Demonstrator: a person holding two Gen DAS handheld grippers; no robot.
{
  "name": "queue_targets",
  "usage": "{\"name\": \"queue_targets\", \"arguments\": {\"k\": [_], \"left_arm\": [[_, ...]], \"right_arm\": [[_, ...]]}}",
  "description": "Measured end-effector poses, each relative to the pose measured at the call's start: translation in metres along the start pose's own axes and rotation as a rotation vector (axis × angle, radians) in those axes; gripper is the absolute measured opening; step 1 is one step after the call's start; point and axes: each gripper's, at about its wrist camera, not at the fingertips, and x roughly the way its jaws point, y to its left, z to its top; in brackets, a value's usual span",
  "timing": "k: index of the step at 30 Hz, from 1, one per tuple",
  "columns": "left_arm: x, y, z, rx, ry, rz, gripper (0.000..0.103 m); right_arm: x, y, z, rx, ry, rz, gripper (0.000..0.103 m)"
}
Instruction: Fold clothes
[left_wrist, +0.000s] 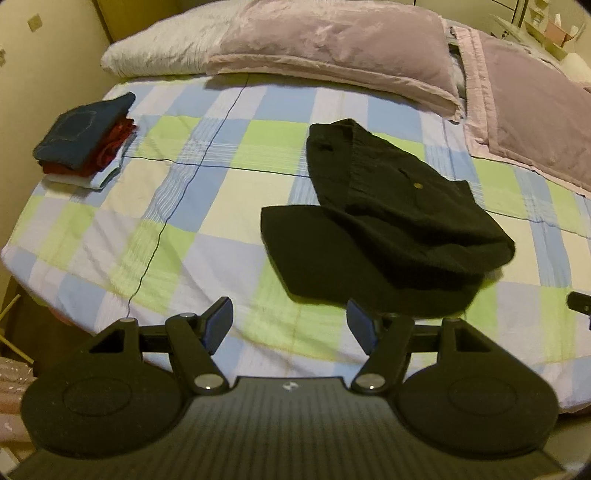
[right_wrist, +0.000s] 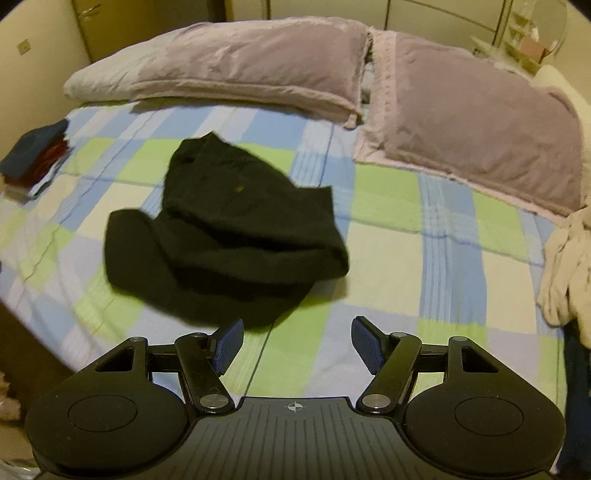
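My left gripper (left_wrist: 290, 325) hangs over the near edge of the bed (left_wrist: 192, 206), its blue-padded fingers (left_wrist: 218, 321) spread wide and grasping nothing. My right gripper (right_wrist: 297, 345) is likewise released, its fingers (right_wrist: 229, 345) parted above the checked bedspread with nothing between them.

The black garment (left_wrist: 373, 221) lies crumpled on the bed, partly doubled over itself, a small yellow button showing on its upper layer. In the left view it sits at about 1 o'clock from my fingers, its near hem just beyond the right fingertip. In the right view the same garment (right_wrist: 229, 232) is at about 11 o'clock, its near edge close to the left fingertip; I cannot tell whether they touch.

A stack of folded clothes (left_wrist: 86, 144), dark blue on top with red and white beneath, rests at 10 o'clock near the bed's left edge, well apart from the garment. Two mauve pillows (left_wrist: 325, 48) lie across the head at 12 o'clock. A pale heap of cloth (right_wrist: 567, 269) sits at 3 o'clock in the right view.
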Motion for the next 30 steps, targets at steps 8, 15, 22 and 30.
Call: {"name": "queue_targets", "arguments": {"k": [8,15,22,30], "left_arm": [[0.069,0.051,0.041,0.026,0.06,-0.061,0.065],[0.129,0.084,0.042,-0.086,0.139,-0.081,0.065],[0.168,0.093,0.026,-0.21,0.202,-0.068,0.065],[0.189,0.082,0.033,-0.37,0.209,-0.052,0.065]], "right_arm": [[0.045,0.029,0.015,-0.011,0.027,-0.097,0.068],[0.103,0.061,0.024,-0.134,0.04,-0.108,0.068],[0.175,0.087,0.049,-0.389,-0.015,-0.094,0.068],[0.259,0.107,0.054,-0.757,-0.019,0.0,0.068]]}}
